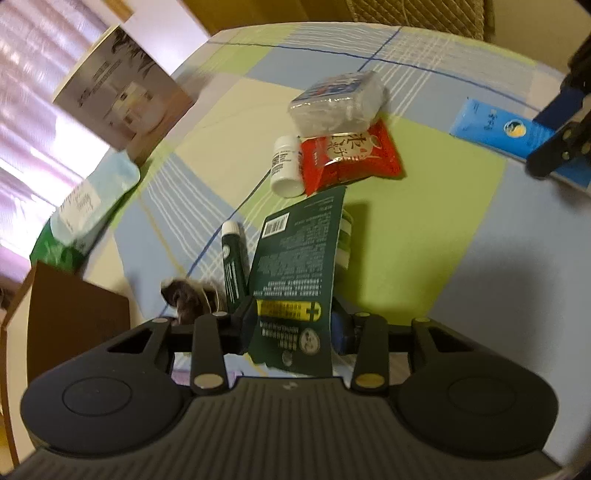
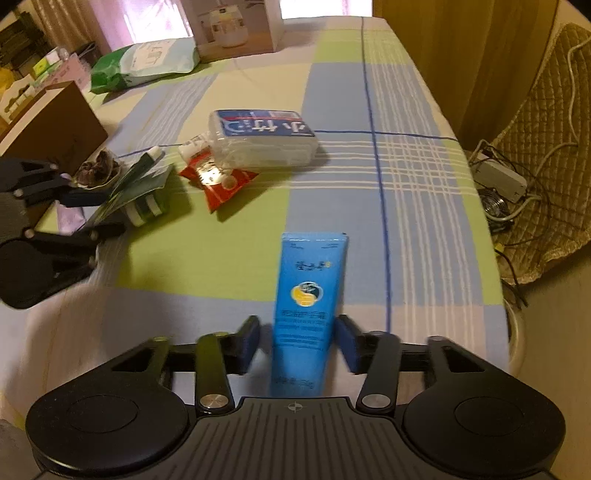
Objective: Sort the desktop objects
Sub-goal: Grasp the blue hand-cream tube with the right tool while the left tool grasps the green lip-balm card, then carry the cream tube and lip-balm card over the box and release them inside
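Observation:
My left gripper (image 1: 293,325) is shut on a dark green sachet (image 1: 295,266) and holds it upright above the table. Behind it lie a green lip-balm stick (image 1: 232,266), a green-and-white jar (image 1: 345,236), a white pill bottle (image 1: 284,166), a red snack packet (image 1: 351,155) and a clear tissue pack (image 1: 336,99). My right gripper (image 2: 301,343) is open, its pads either side of a blue tube (image 2: 308,295) lying on the cloth. The left gripper also shows in the right wrist view (image 2: 88,206).
A brown box (image 2: 51,122) stands at the table's left edge, with a dark crumpled item (image 2: 98,170) beside it. A green-and-white bag (image 2: 147,62) and a printed carton (image 2: 236,26) sit at the far end. Cables and a chair (image 2: 535,155) lie off the right side.

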Demonstrator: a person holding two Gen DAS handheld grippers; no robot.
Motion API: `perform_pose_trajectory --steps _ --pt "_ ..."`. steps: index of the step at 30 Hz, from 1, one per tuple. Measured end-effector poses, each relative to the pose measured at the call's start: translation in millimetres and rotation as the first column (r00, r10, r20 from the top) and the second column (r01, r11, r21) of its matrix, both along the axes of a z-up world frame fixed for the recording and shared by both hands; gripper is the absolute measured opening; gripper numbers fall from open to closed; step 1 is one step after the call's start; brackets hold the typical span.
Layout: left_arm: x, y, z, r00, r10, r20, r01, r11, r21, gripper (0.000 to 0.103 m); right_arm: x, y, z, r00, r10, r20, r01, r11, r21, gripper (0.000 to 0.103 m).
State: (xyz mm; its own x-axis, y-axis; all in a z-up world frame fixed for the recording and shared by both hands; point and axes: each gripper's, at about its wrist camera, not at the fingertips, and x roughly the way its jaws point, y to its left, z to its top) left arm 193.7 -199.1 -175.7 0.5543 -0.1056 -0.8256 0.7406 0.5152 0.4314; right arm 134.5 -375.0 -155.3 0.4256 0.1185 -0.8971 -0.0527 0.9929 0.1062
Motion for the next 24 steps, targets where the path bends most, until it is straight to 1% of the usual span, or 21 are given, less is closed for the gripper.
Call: perform_pose_trajectory --steps 3,4,5,7,8,10,11,13,15,17,21,22,23,24 --pt "2.7 0.3 1.7 1.000 0.004 0.016 -0.003 1.000 -0.015 0.019 -1.9 9.9 -2.0 0.999 0.035 0.011 -0.034 0.998 -0.060 0.055" --pt "3.6 2.0 5.6 1.000 0.015 0.015 -0.015 0.999 -0.029 0.016 -2.4 11.5 -2.2 0.999 0.041 0.015 -0.040 0.996 -0.084 0.039" --pt "5.5 3.9 10.5 0.999 0.033 0.011 -0.033 0.998 -0.051 0.013 -2.7 12.3 -2.4 0.999 0.048 0.016 -0.046 0.994 -0.099 0.037" --pt "12.5 12.7 24.5 0.995 0.090 -0.038 -0.094 0.988 -0.123 0.009 -2.9 8.4 -2.3 0.999 0.040 0.006 -0.039 0.997 -0.066 0.036" --pt "16.9 20.6 32.5 0.989 0.127 -0.078 -0.139 0.975 -0.171 0.006 -3.1 5.9 -2.1 1.000 0.031 0.000 -0.031 0.999 -0.044 0.036" --pt "25.6 36.8 48.0 0.967 0.193 -0.169 -0.233 0.937 -0.260 0.003 -3.6 1.0 -1.7 1.000 0.015 -0.013 -0.015 1.000 0.000 0.035" --pt "28.4 46.1 54.0 0.949 0.222 -0.225 -0.285 0.910 -0.302 0.000 -3.8 -1.4 -1.5 1.000 0.007 -0.020 -0.006 1.000 0.022 0.035" --pt "31.0 65.7 63.3 0.904 0.273 -0.328 -0.389 0.844 -0.369 0.000 -4.3 -6.4 -1.1 0.999 -0.009 -0.034 0.011 0.998 0.066 0.035" --pt "27.9 82.5 68.3 0.868 0.311 -0.386 -0.461 0.794 -0.397 0.000 -4.7 -11.5 -0.7 0.998 -0.027 -0.050 0.033 0.993 0.114 0.035" --pt "22.5 98.7 69.2 0.829 0.336 -0.448 -0.527 0.738 -0.422 0.000 -4.6 -17.3 -0.1 0.996 -0.057 -0.072 0.070 0.979 0.189 0.035" --pt "8.9 124.3 69.7 0.761 0.361 -0.538 -0.622 0.641 -0.450 0.000 -3.5 -20.7 4.8 0.992 -0.086 -0.092 0.110 0.946 0.305 0.035" --pt "5.2 130.0 71.4 0.749 0.363 -0.554 -0.638 0.618 -0.459 0.000 -3.1 -19.3 7.4 0.992 -0.086 -0.092 0.112 0.939 0.325 0.035" --pt "1.7 134.4 75.1 0.747 0.360 -0.558 -0.643 0.604 -0.471 0.000 -2.3 -17.5 10.1 0.992 -0.086 -0.092 0.113 0.932 0.344 0.035" --pt "-1.3 138.1 79.1 0.749 0.357 -0.558 -0.643 0.596 -0.482 0.000 -0.8 -14.8 12.5 0.992 -0.083 -0.090 0.111 0.926 0.361 0.035"
